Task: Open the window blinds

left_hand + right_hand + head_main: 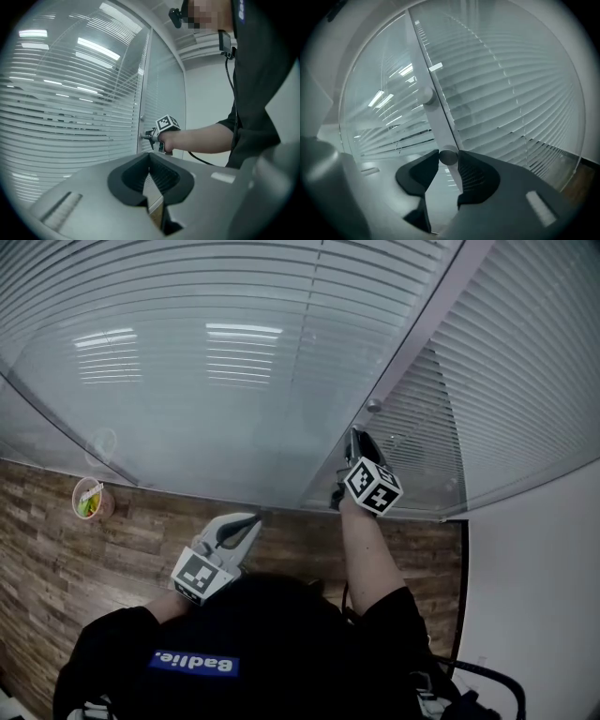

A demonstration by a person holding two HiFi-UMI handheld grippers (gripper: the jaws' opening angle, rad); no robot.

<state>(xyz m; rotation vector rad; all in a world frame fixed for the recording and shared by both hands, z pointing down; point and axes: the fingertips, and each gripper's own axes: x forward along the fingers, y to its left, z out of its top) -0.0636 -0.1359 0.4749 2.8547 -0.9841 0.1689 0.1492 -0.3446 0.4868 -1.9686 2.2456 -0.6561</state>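
Right gripper (354, 439) is up at the frame (405, 360) between the two glass panes, and its fingers are pinching the small round knob (448, 155), one tip on each side. The blinds (187, 352) sit sealed behind the glass (141, 442) on the left and right of that frame, slats mostly flat across, so I judge this knob is my only way to tilt them. Left gripper (255, 517) hangs low and near my body, fingers pressed together, nothing in them. Here's what worries me: the knob looks smooth and I only have it by the very tips, so a quick roll could let it slide out and turn nothing. If I roll off the knob's axis, I'd lever against it and scrape a finger on the frame. There's a second knob (429, 96) further along the frame, so this one may drive the other pane. And rolling the wrong way would only shut the slats tighter.
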